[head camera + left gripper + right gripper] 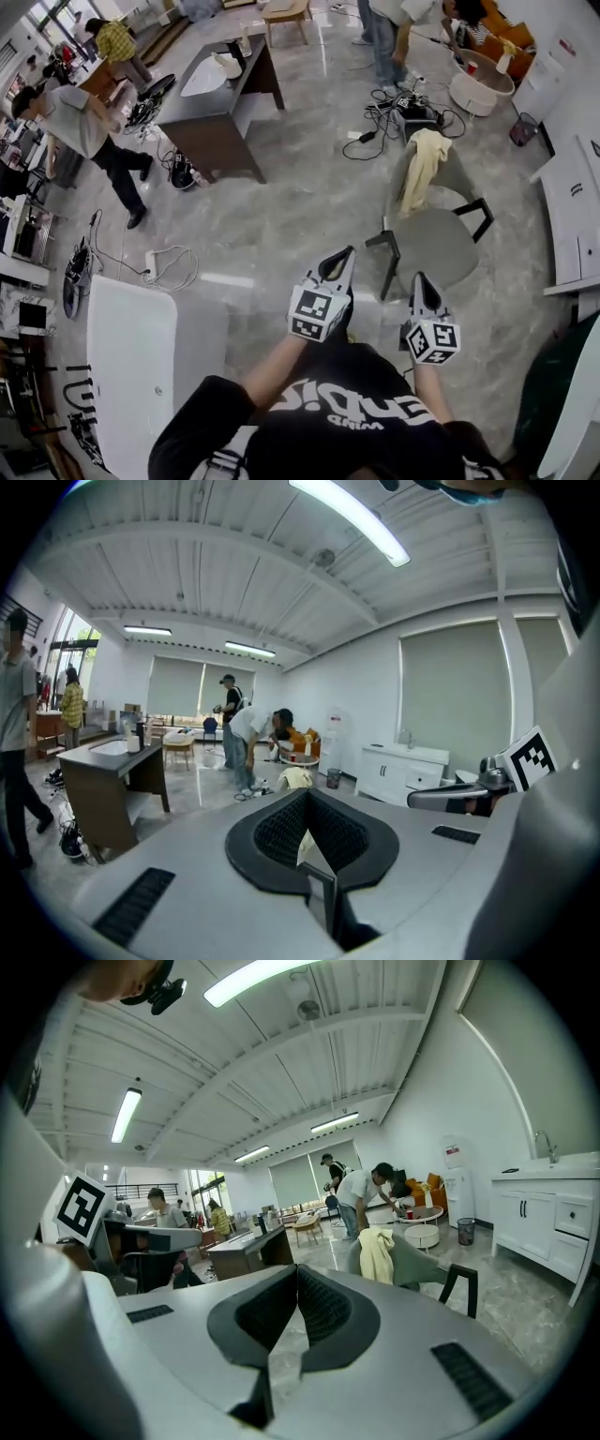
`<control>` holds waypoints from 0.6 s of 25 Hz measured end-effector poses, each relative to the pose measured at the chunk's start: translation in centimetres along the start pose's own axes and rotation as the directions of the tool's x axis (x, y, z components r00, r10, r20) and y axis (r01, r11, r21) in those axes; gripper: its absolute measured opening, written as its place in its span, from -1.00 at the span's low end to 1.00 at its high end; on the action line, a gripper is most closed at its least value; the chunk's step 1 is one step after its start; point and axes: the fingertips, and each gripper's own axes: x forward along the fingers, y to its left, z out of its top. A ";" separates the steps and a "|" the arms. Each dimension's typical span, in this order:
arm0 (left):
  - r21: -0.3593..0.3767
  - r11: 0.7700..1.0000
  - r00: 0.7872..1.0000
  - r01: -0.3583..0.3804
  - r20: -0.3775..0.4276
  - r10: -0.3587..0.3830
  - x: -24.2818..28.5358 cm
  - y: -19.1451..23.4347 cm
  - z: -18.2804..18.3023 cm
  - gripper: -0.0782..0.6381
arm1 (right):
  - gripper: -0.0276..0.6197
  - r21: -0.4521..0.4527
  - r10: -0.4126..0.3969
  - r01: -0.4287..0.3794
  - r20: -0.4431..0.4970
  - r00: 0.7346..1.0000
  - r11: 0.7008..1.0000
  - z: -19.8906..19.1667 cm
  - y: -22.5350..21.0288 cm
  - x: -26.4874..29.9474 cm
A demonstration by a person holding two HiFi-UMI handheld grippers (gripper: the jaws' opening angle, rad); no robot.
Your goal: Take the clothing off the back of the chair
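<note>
Glossy grey marble floor (309, 206) in an open workroom. 1 grey chair (441, 244) has 1 pale yellow clothing (422, 169) piece draped over its back. 2 claws, left claw (343, 255) and right claw (419, 279), are both pressed together, empty and apart from it. Only the gripper views show the ceiling lights (253, 979).

A grey chair (439, 246) stands on the marble floor (300, 202), pale yellow clothing (422, 167) draped over its back.
</note>
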 end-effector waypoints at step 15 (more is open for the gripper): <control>0.005 0.991 0.991 0.130 0.004 -0.131 18.2 8.6 6.5 -0.74 | -0.87 -0.006 -0.082 0.082 0.030 0.996 0.997 8.2 -6.9 17.5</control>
